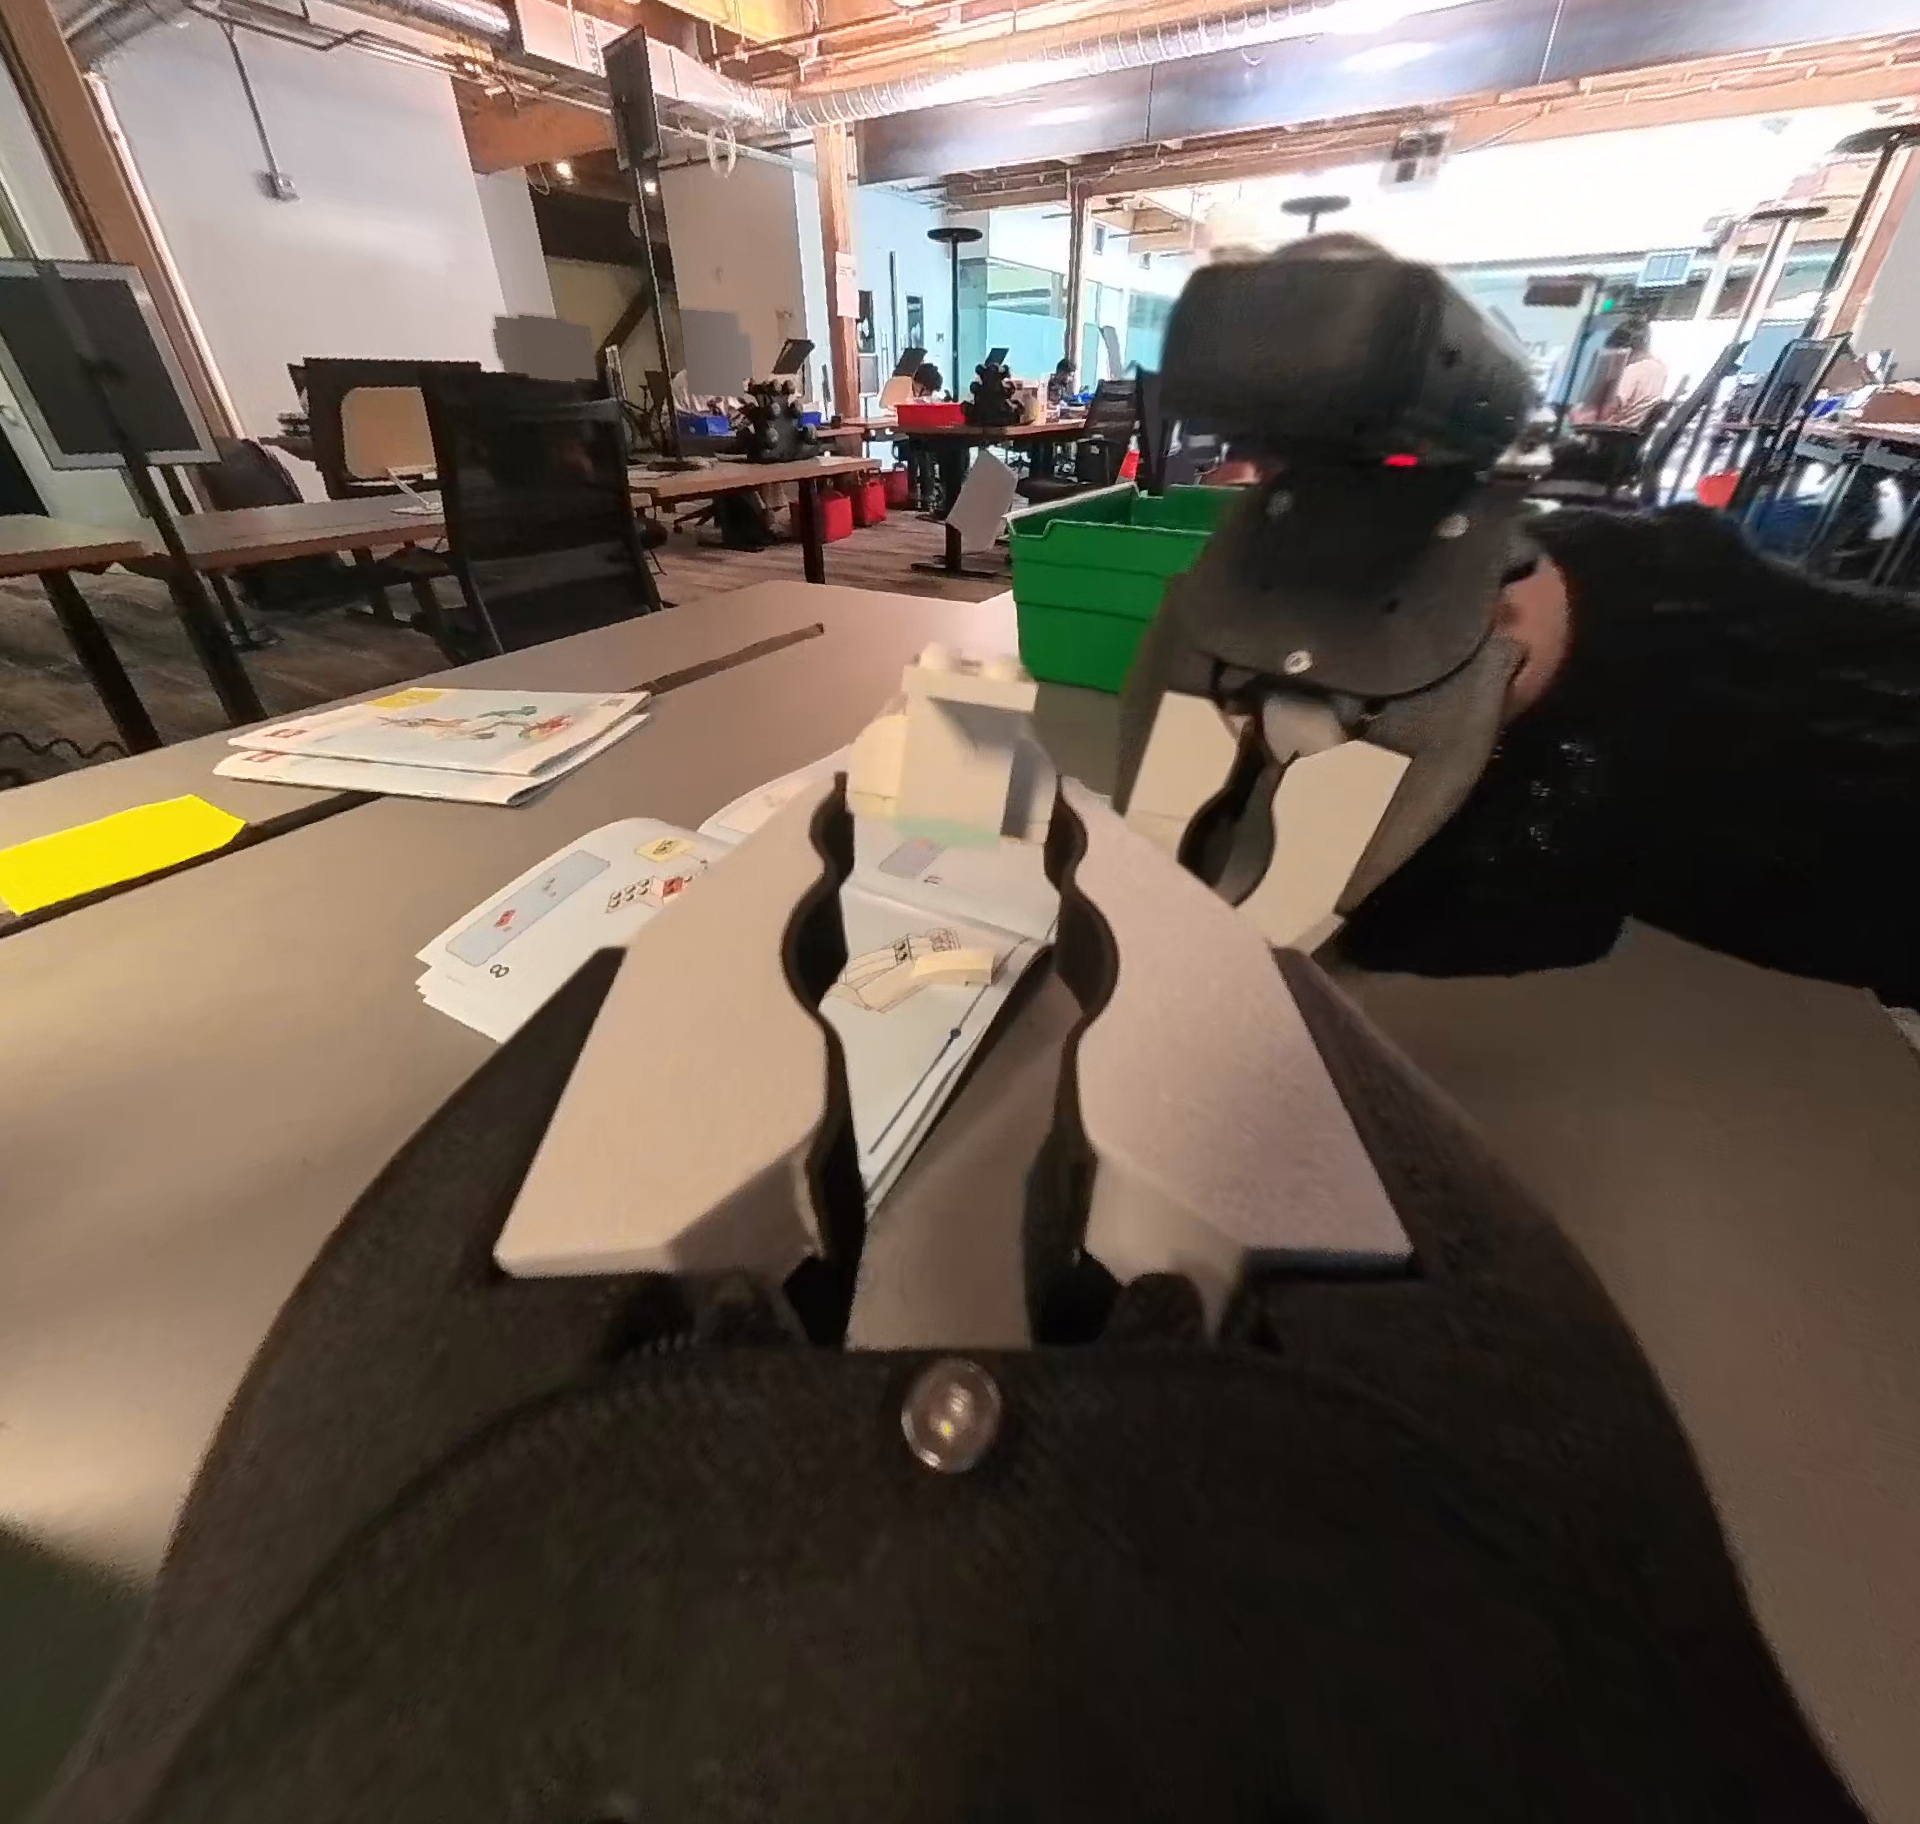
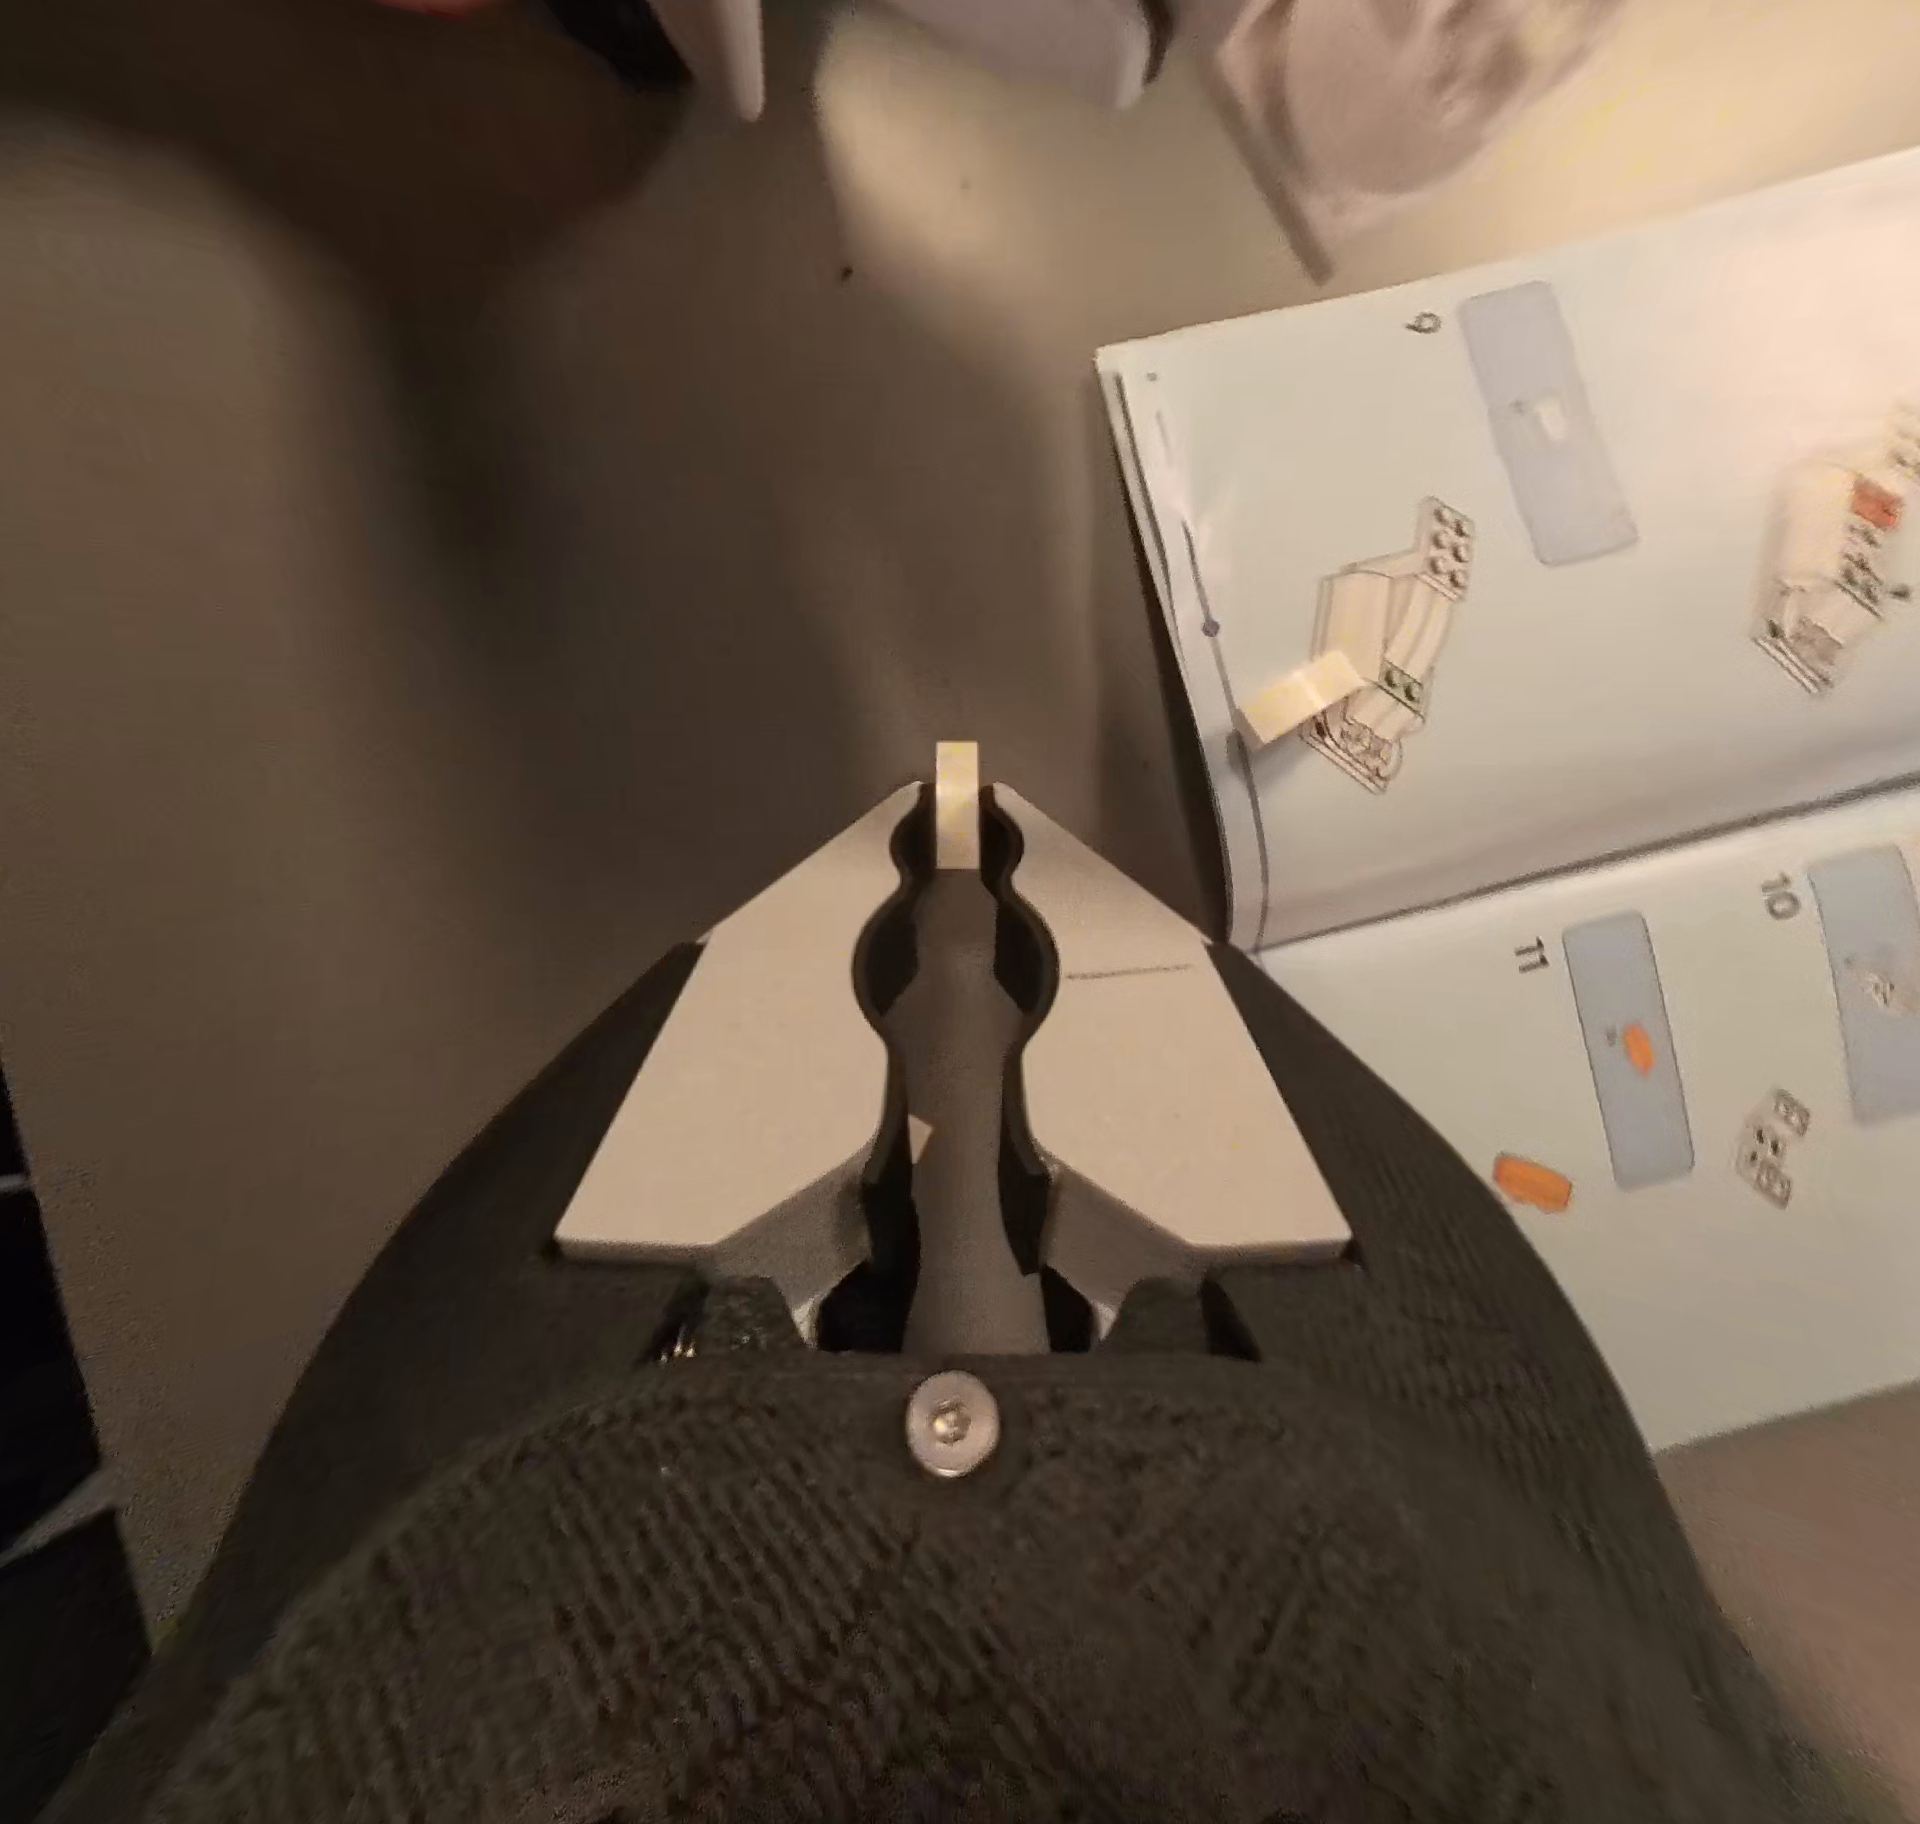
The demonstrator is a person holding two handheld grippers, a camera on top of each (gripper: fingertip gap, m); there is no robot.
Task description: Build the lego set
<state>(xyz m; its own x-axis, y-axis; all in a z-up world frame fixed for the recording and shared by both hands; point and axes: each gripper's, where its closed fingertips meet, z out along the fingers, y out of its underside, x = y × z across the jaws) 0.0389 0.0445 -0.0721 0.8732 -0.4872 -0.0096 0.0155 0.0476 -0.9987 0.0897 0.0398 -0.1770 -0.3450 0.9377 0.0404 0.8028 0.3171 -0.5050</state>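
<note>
Grey worktop (image 2: 520, 527), manual (image 2: 1558, 839) at 3 o'clock. Right claw (image 2: 957, 787) pinches small cream tile (image 2: 957, 803) edge-on by its tip; left claw (image 1: 951, 818) grips white assembly (image 1: 961, 746). Risk: tile twists out during pressing.

White lego assembly (image 1: 961, 746) blurred, raised above open booklet; small cream plate (image 2: 956, 806) edge-up; cream tile (image 2: 1304, 699) flat on page.

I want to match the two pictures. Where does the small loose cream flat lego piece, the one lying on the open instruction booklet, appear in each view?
Left wrist view: the small loose cream flat lego piece lies just below centre, seen between the fingers of the left hand-held gripper.
Right wrist view: the same piece is right of centre.
Shared landmark: the open pale-blue instruction booklet under it.
</note>
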